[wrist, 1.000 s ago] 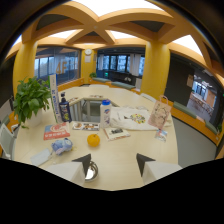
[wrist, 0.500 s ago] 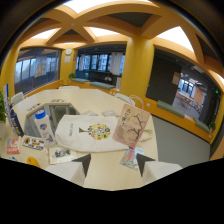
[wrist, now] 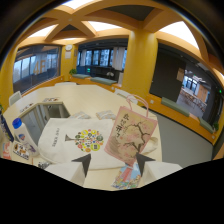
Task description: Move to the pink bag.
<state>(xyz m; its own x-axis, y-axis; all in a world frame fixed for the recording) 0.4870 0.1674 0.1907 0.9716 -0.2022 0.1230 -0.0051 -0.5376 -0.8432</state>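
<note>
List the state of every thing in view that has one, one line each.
tool: open, holding nothing, fingers apart over the table.
pink bag: upright, handles raised, just beyond the tool's fingers, nearer one of them.
white tote bag: lying flat on the table beside the pink bag, printed side up.
bottle: upright, blue cap on.
table: carrying all of these.

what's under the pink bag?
The pink bag leans over a white tote and a colourful packet by the open gripper. Anything beneath it is hidden.
</note>
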